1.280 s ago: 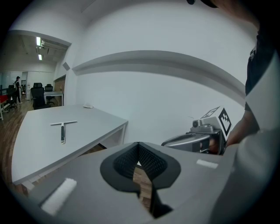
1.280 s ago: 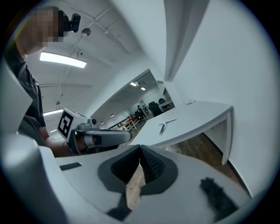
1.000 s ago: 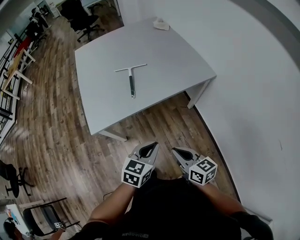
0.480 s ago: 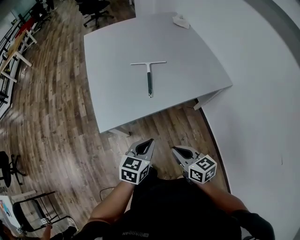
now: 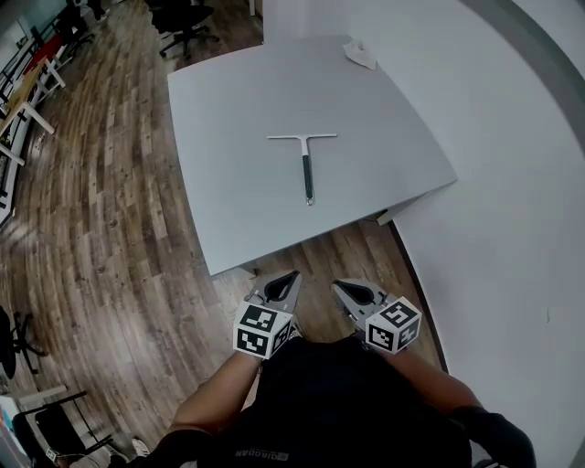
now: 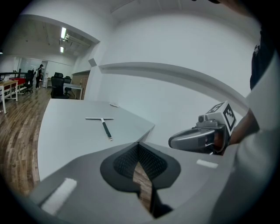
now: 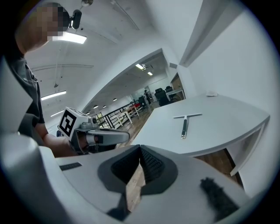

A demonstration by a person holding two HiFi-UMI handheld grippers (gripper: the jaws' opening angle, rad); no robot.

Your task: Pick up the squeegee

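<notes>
The squeegee (image 5: 306, 163) lies flat near the middle of the grey table (image 5: 228, 110), its white blade away from me and its dark handle pointing toward me. It also shows as a small T, the squeegee (image 6: 103, 124) in the left gripper view and the squeegee (image 7: 185, 123) in the right gripper view. My left gripper (image 5: 291, 277) and right gripper (image 5: 338, 286) hang side by side over the wooden floor, short of the table's near edge. Both are shut with nothing in them.
A crumpled white cloth (image 5: 359, 55) lies at the table's far right corner. A white wall (image 5: 512, 183) runs along the right of the table. Office chairs (image 5: 183, 18) and desks stand far back on the left, across the wooden floor (image 5: 91, 228).
The table and squeegee have drawn nearer and shifted right in the head view. Both grippers have come closer to the table's near edge, still shut.
</notes>
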